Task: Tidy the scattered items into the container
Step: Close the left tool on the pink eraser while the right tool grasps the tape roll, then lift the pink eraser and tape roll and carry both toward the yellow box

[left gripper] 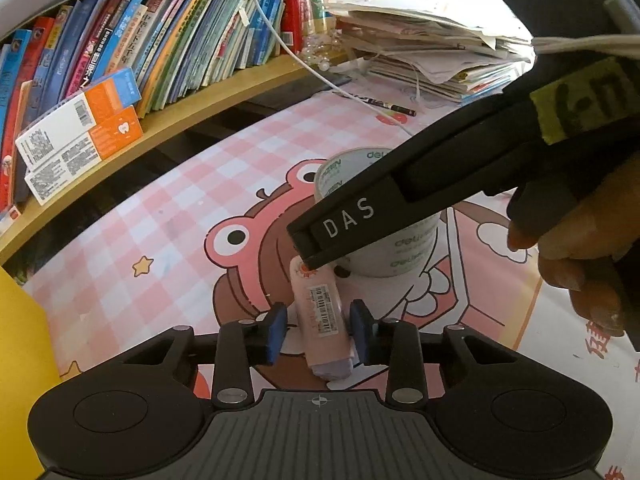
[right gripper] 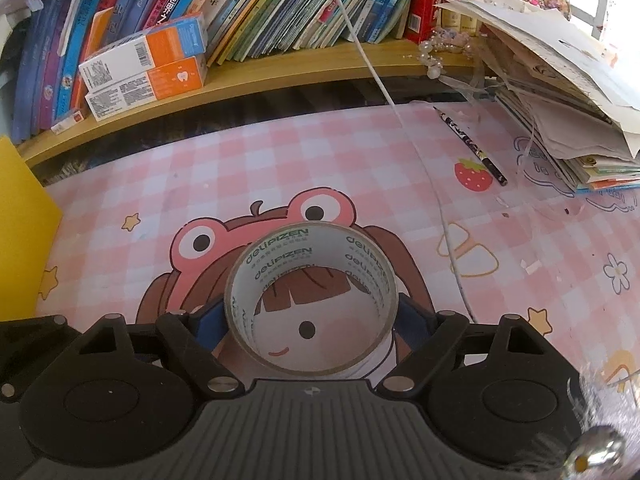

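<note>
Left gripper (left gripper: 319,330) spread around pink tube (left gripper: 322,316), pads apart from it. Right gripper (right gripper: 311,322) straddling tape roll (right gripper: 311,300), grip uncertain, pads mostly hidden. Yellow container (right gripper: 24,224) cut off at nine o'clock.

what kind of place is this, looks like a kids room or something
Probably a child's study desk at home. A shelf packed with children's books runs along the back, a pink cartoon desk mat covers the top, and a stack of papers and a pencil lie at the side.
</note>
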{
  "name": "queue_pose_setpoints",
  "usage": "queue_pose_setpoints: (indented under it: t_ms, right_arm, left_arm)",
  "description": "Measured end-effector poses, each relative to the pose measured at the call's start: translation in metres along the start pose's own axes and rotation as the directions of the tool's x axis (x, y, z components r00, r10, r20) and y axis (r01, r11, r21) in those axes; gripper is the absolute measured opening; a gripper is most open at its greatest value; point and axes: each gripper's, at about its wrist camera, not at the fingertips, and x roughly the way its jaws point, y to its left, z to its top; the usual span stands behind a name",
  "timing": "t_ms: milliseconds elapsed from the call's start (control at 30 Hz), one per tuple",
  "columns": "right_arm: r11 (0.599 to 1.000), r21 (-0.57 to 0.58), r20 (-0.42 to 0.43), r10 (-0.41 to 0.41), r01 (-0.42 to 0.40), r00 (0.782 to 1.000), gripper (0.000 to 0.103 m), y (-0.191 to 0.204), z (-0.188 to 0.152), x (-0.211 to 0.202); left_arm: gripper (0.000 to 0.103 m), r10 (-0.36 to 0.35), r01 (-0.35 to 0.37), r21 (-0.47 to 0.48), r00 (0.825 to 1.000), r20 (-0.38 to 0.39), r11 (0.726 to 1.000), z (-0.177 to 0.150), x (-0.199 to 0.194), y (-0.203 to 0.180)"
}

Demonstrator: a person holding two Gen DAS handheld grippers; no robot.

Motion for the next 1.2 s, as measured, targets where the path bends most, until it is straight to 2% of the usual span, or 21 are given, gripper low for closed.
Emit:
queue_pose_setpoints:
  t_ms: [167,500,1200]
  right_arm:
    - [1.000,-0.005,0.002,-0.006,0.006,1.000,0.083,0.001,0.000,0.000]
    - [1.000,0.008,0.018,0.001,-0.001,1.000,0.083,-0.002,-0.003,-0.012]
    - [1.000,0.020,0.050,0.001,-0.002,0.999,0.083,-0.003,-0.030,-0.070]
  left_arm:
    - [0.026,-0.014,0.014,0.005,1.000,-0.002,1.000,0.000,0.000,-0.001]
    - [0.025,-0.034,0.033,-0.007,0.999,-0.028,0.999,-0.001,-0.008,0.001]
    - [0.024,-0.055,0.055,-0.036,0.998,0.011,0.998,-0.012,-0.077,0.004]
